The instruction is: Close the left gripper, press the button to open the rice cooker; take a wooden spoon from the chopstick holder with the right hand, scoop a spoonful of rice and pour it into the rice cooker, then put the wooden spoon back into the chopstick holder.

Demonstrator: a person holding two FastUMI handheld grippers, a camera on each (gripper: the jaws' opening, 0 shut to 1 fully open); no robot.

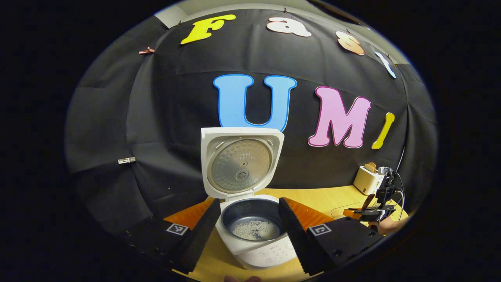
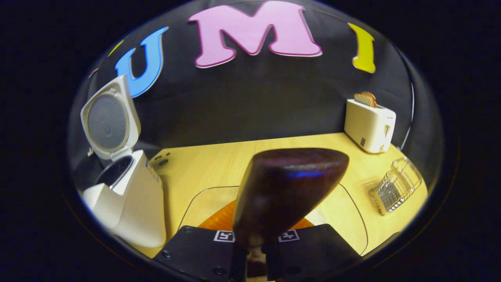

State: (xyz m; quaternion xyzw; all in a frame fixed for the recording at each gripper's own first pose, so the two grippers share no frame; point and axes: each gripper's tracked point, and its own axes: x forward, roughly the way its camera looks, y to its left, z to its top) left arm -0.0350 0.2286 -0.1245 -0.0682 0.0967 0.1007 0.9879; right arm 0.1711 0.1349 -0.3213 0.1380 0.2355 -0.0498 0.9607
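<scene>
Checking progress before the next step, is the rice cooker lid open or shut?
Open. The lid stands upright behind the rice cooker, and the inner pot shows with some rice at the bottom.

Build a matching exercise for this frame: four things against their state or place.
Things:
1. rice cooker lid
2. wooden spoon
3. toaster
4. left hand-held gripper

States:
A. bread poking out the top
B. raised upright
C. open, in front of the rice cooker
D. clamped in the right hand-held gripper

Pairs: 1-B, 2-D, 3-A, 4-C
</scene>
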